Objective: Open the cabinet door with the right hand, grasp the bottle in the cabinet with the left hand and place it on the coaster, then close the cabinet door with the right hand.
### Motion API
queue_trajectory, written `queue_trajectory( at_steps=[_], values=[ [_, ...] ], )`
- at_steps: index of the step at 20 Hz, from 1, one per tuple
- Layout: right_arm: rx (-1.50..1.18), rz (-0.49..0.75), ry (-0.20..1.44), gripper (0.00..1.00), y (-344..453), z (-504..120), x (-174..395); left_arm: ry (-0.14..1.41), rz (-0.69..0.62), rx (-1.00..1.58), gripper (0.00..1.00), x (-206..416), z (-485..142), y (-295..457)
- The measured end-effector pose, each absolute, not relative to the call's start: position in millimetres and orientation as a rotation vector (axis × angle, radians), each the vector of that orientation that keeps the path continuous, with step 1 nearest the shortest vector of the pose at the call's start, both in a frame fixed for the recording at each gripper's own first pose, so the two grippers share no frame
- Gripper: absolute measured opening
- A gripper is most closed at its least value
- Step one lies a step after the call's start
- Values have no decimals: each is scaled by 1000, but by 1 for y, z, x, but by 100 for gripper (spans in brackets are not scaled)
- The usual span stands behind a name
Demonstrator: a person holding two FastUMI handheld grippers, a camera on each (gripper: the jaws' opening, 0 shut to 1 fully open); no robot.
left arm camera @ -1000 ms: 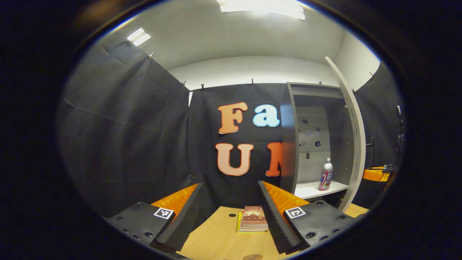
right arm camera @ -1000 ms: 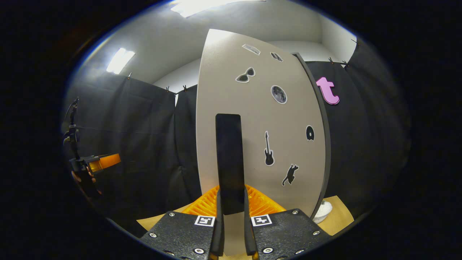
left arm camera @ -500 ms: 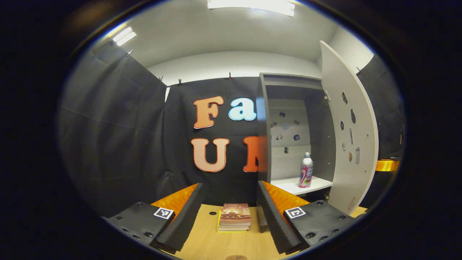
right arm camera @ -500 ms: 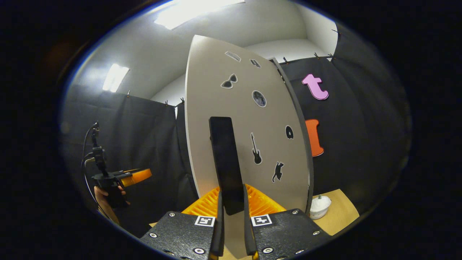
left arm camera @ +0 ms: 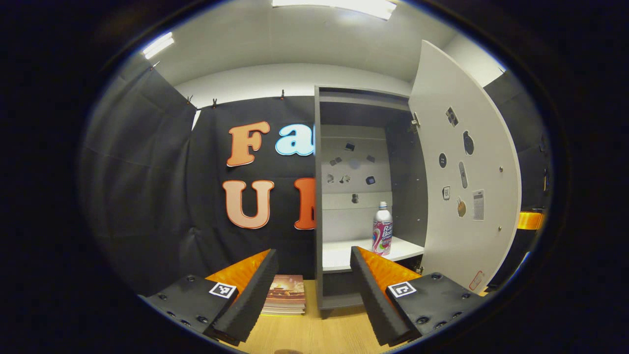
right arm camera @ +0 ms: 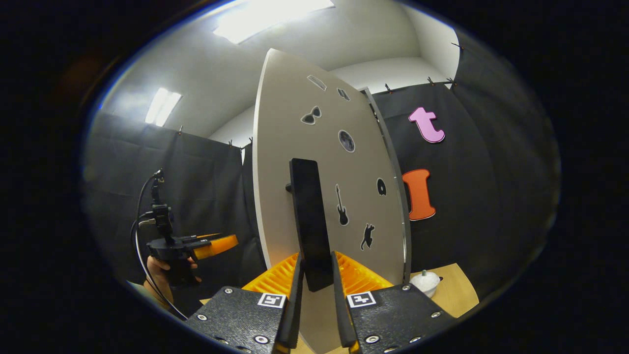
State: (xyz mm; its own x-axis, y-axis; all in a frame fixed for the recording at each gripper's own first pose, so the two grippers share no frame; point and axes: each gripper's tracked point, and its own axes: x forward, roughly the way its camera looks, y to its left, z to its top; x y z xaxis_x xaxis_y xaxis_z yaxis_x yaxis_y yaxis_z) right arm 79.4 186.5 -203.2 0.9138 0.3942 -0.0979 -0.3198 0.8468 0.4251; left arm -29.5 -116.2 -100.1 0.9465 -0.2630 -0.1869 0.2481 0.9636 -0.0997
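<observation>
One bottle stood upright on cabinet shelf; door open. R gripper fingers clamped on door handle; L gripper fingers spread, empty.

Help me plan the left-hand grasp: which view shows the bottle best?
The left gripper view: the bottle stands upright and unobstructed on the cabinet shelf, past the open door. In the right gripper view, the door blocks the cabinet interior.
</observation>
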Motion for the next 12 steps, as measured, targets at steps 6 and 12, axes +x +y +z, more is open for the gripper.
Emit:
queue_trajectory(
  at_steps=[6, 12],
  values=[
    [245, 339, 175, 43, 179, -215, 74, 217, -359, -105, 96, -6, -113, -190],
    [234, 311, 135, 55, 170, -210, 78, 251, -444, -102, 96, 19, -134, -253]
  ],
)
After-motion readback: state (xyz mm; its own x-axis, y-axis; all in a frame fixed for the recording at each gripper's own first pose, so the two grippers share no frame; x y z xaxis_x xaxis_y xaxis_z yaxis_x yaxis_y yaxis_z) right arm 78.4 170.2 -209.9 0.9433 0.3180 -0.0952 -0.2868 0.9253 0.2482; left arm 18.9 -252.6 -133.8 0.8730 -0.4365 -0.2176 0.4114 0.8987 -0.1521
